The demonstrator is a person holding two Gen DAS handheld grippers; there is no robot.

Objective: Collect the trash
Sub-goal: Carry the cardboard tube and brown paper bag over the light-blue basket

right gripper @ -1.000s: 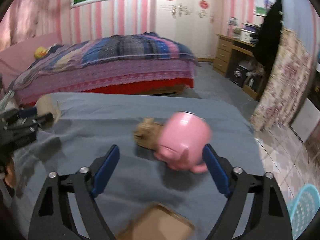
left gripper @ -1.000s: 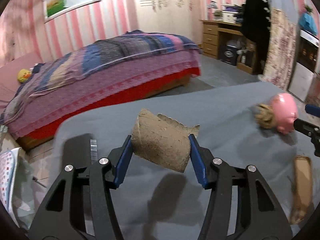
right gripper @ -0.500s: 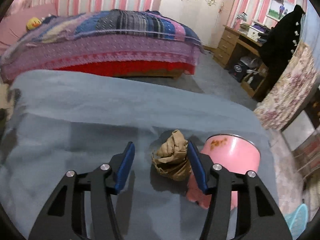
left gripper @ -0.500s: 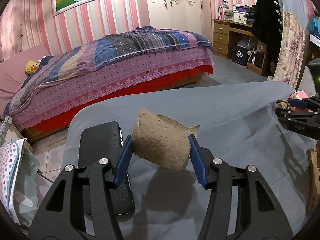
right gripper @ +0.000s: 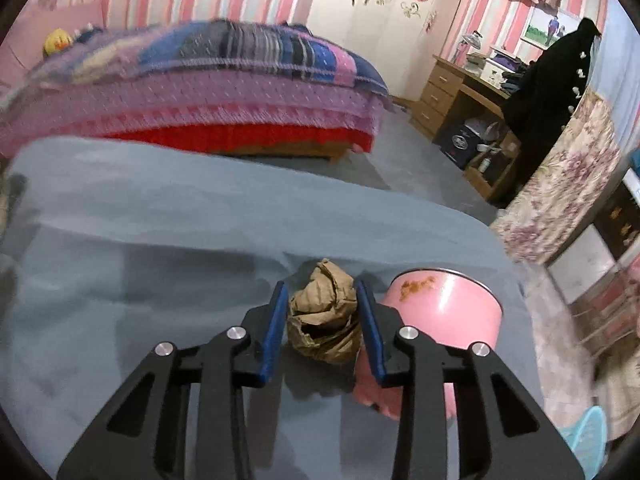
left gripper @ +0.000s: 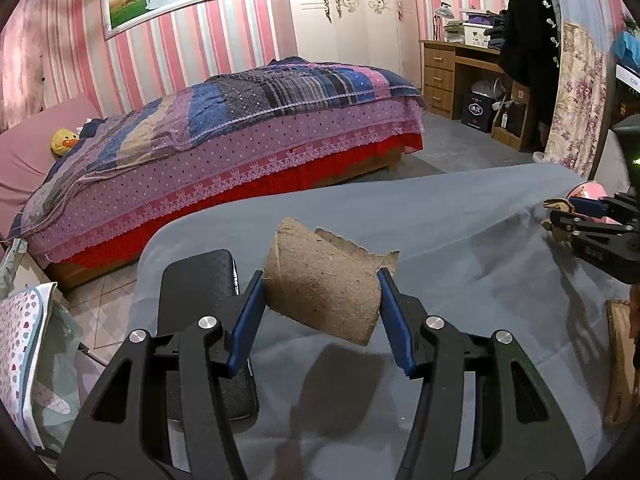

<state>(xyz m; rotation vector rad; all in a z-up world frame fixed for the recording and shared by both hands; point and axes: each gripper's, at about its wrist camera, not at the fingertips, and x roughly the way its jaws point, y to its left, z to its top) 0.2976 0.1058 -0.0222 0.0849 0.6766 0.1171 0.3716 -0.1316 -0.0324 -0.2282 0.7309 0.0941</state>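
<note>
The left gripper (left gripper: pixel 320 304) is clamped on a torn cardboard tube (left gripper: pixel 324 284), held above the grey cloth (left gripper: pixel 440 232). The right gripper (right gripper: pixel 322 316) pinches a crumpled paper wad (right gripper: pixel 324 320) near the cloth's right edge, touching a pink pot (right gripper: pixel 444 312).

A table draped in wrinkled grey-blue cloth (right gripper: pixel 168 240) carries a crumpled brown paper wad (right gripper: pixel 326 314) just beside a pink enamel cup (right gripper: pixel 442 312) lying on its side. A black textured rectangular case (left gripper: pixel 200 300) lies at its left edge, and a flat brown cardboard piece (left gripper: pixel 620 360) at its right.
</note>
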